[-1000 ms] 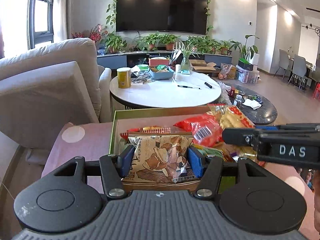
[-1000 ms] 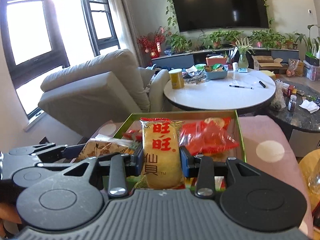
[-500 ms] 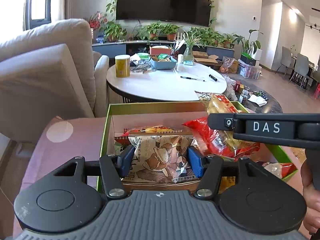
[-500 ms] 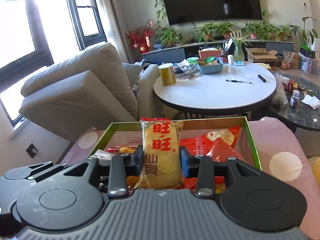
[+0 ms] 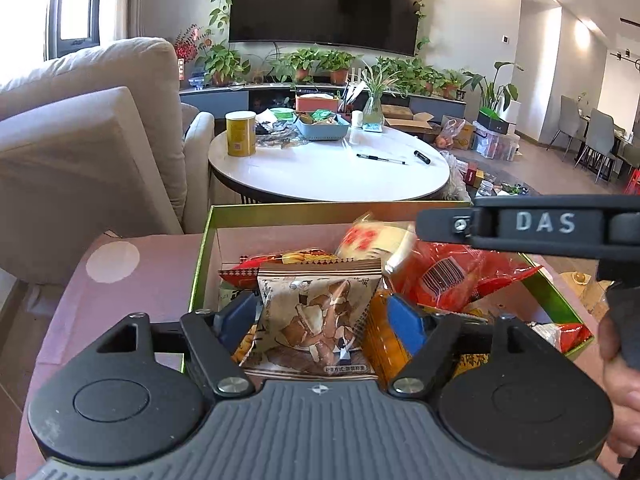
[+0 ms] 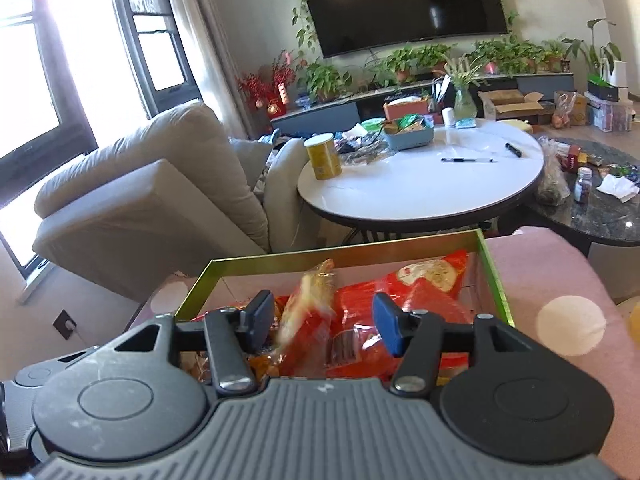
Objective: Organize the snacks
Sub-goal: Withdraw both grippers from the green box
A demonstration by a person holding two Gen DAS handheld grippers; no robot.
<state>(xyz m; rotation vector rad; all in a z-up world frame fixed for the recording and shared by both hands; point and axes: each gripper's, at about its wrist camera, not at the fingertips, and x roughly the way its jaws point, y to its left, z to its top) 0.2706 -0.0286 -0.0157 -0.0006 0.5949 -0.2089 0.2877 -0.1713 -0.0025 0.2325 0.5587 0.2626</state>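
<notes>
Both grippers hang over the green-rimmed cardboard box point(image 5: 203, 248) of snacks. Left gripper point(image 5: 320, 316) jaws have just been opening; the brown mushroom-chip packet point(image 5: 316, 316) stands loose between them, near the box's left wall. Right gripper point(image 6: 322, 320), likewise just opened, has a blurred yellow rice-cracker packet point(image 6: 308, 312) tilting free mid-box.

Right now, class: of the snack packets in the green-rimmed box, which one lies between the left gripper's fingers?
The brown-and-white mushroom-chip packet, standing between the left gripper's just-opened jaws; the other packets around it are red or yellow.
</notes>
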